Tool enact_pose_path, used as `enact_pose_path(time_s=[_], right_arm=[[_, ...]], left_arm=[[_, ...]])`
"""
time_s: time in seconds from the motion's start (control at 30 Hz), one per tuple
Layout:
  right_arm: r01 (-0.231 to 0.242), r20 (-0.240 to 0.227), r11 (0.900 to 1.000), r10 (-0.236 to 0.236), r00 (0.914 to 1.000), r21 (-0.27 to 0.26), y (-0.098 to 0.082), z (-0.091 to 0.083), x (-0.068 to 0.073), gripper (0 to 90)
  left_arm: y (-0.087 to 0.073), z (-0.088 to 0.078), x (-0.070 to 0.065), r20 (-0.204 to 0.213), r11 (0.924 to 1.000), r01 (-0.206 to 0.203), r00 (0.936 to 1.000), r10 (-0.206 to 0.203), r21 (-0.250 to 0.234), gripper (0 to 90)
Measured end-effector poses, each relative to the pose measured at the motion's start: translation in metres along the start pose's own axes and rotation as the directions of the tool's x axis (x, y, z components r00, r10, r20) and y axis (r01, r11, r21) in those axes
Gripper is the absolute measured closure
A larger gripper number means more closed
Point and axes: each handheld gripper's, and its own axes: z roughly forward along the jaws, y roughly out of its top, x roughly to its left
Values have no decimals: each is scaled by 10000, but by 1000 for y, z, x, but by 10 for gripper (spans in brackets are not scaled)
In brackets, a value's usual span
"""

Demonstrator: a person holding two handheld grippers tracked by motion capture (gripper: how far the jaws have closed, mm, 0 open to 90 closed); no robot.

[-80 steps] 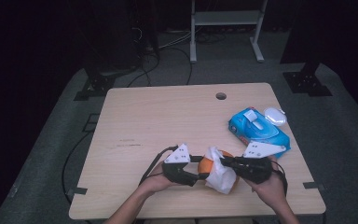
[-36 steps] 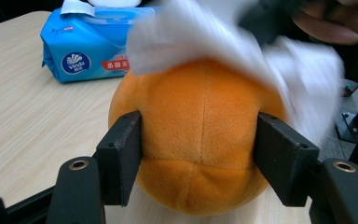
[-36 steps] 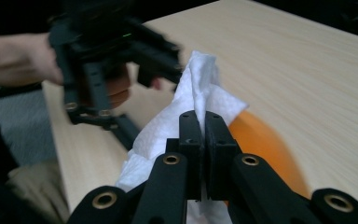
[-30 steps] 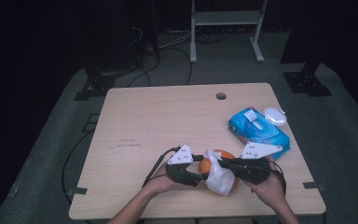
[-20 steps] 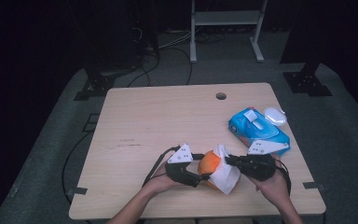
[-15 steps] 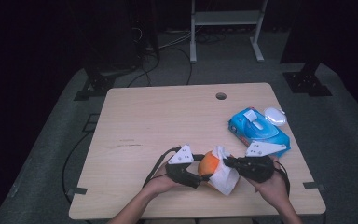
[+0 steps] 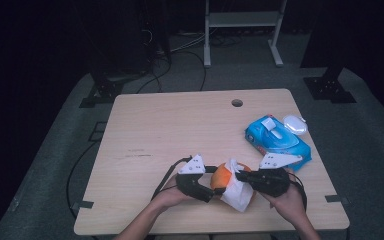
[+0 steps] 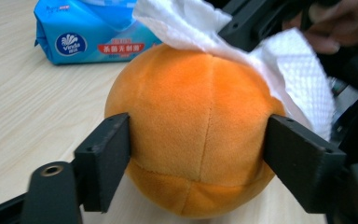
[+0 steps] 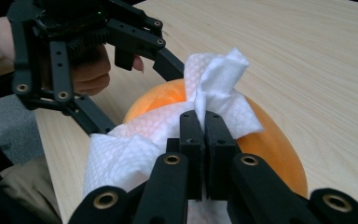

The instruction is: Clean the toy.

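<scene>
An orange plush ball (image 8: 196,135) rests on the table near its front edge (image 7: 221,176). My left gripper (image 8: 198,140) has a black pad against each side of it; its jaws have just been opening, with the ball still between them and touching both. My right gripper (image 9: 204,121) is shut on a white tissue (image 9: 214,79) that lies over the top and right side of the ball (image 9: 270,144). In the high view the left gripper (image 7: 215,186) comes in from the left and the right gripper (image 7: 238,175) from the right, with the tissue (image 7: 239,194) hanging between them.
A blue pack of wet wipes (image 7: 277,141) lies at the right of the wooden table (image 7: 170,130), with a small white object (image 7: 295,123) behind it. A round cable hole (image 7: 237,103) sits near the far edge. The pack also lies behind the ball (image 8: 93,37).
The right gripper has shifted slightly and dragged the tissue over the ball toward its right side. The left hand has stayed where it was.
</scene>
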Motion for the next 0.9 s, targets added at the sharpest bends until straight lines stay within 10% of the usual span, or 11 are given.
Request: enact_pose_path(time_s=[0.37, 0.8, 0.9], right_arm=[[-735, -137, 9969, 732, 9972, -266, -5, -9, -17, 864], [-364, -131, 9993, 363, 9993, -103, -4, -1, -8, 855], [-228, -1, 9996, 228, 9997, -144, -2, -4, -6, 732]], left_arm=[[-6, 0, 8, -207, 9996, 102, 9997, -97, 256, 248], [-4, -4, 8, -163, 9997, 224, 9996, -224, -10, 274], [-3, -5, 8, -153, 9999, 108, 9998, -107, 63, 267]])
